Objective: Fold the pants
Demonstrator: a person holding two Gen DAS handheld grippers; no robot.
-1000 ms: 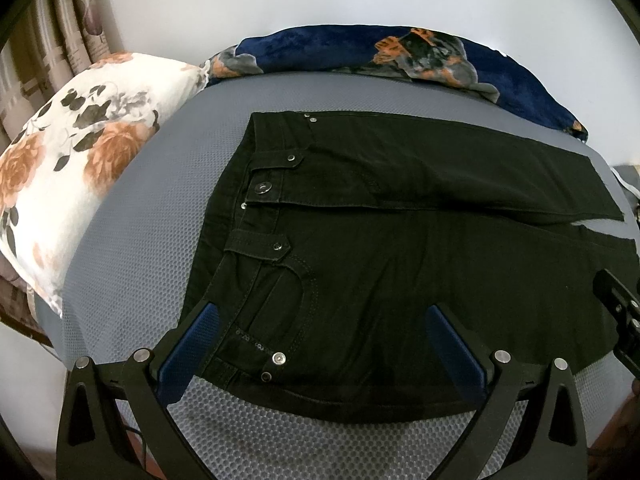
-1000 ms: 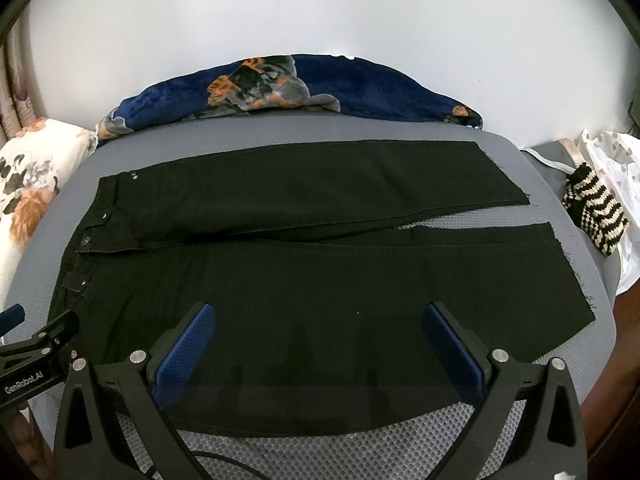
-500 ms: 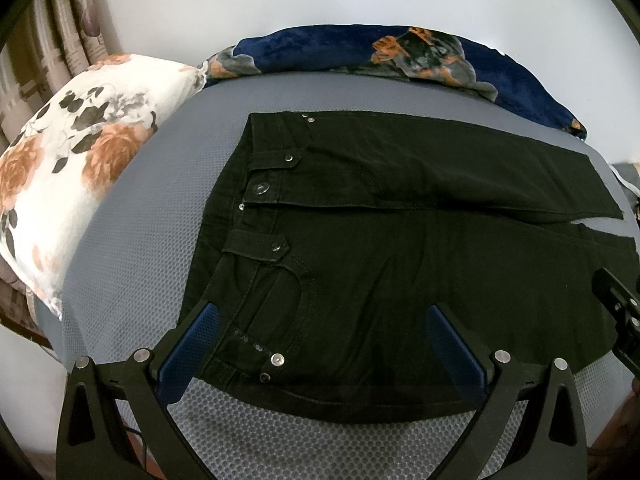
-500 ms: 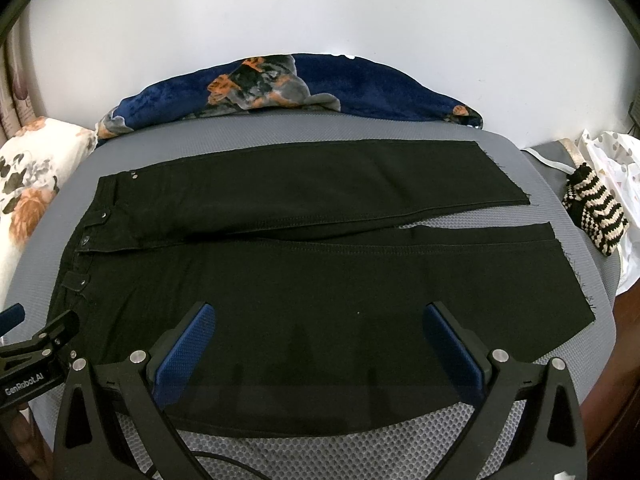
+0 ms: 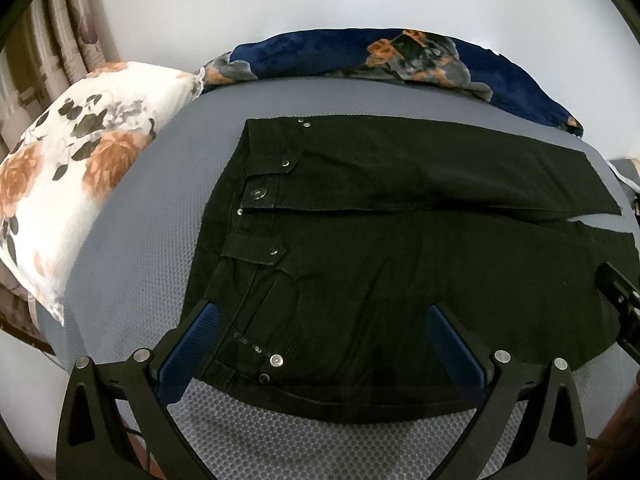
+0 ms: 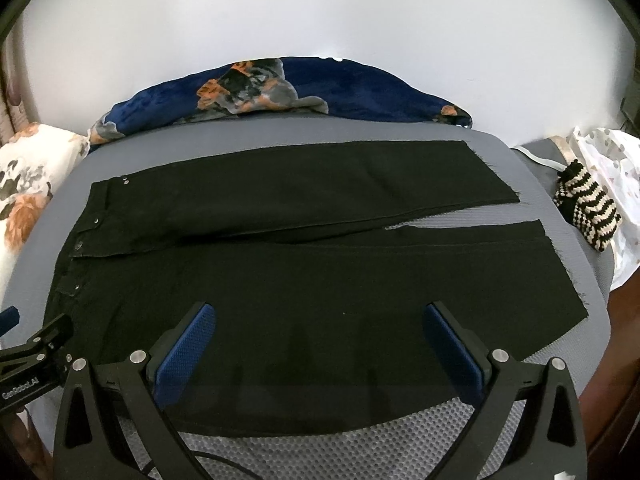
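Matt black cloth pants (image 5: 400,280); grey mesh mattress (image 5: 140,240).

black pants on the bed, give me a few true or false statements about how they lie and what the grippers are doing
1. The black pants lie spread flat on the grey mattress, legs side by side. True.
2. The left gripper is clamped on the waistband. False: its jaws stand wide open over the waistband end, holding nothing.
3. The right gripper has open jaws above the near leg. True.
4. The pants are already folded in half lengthwise. False: both legs show separately, splitting apart towards the hems.
5. A floral pillow lies beyond the waistband end. True.
6. The striped knitted item lies on top of the pants. False: it lies off the hem end, apart from them.
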